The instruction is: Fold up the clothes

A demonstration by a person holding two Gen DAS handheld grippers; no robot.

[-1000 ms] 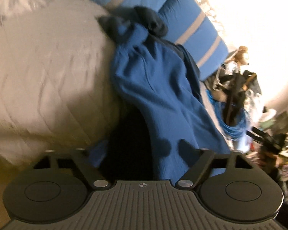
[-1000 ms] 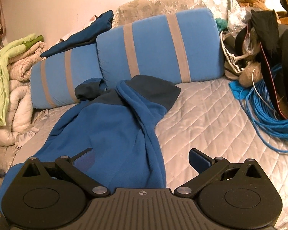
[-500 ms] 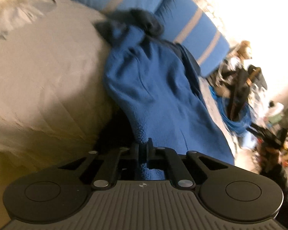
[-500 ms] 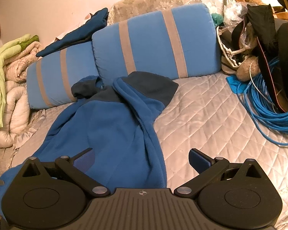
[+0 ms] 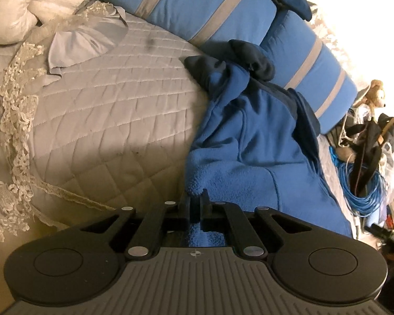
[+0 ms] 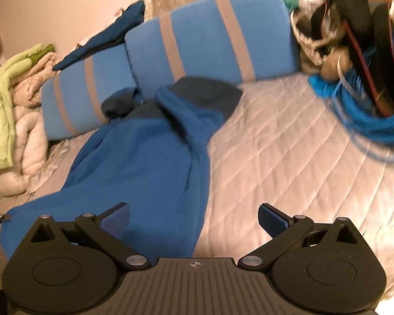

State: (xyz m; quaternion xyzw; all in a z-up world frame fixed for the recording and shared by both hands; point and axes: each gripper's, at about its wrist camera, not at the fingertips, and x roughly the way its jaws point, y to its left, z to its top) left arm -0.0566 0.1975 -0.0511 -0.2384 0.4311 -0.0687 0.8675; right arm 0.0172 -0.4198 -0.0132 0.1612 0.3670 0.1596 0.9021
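Note:
A blue fleece garment (image 5: 249, 152) with dark navy cuffs and collar lies crumpled on a grey quilted bed (image 5: 113, 110). In the left wrist view my left gripper (image 5: 195, 199) is shut on the fleece's near edge, which bunches up between the fingers. The right wrist view shows the same fleece (image 6: 144, 157) stretching from the pillows toward me. My right gripper (image 6: 194, 215) is open above its near hem, with the left finger over blue cloth and the right finger over bare quilt (image 6: 289, 157). Nothing sits between the right fingers.
Two blue pillows with grey stripes (image 6: 210, 36) line the back of the bed, a dark garment (image 6: 110, 36) draped on them. A coil of blue cable (image 6: 375, 120) with bags and a soft toy fills the right side. Folded bedding (image 6: 13, 92) is piled at the left.
My left gripper went from open to shut on the fleece's edge and has drawn it a little. My right gripper stayed open and dropped closer to the fleece; its view is blurred by motion.

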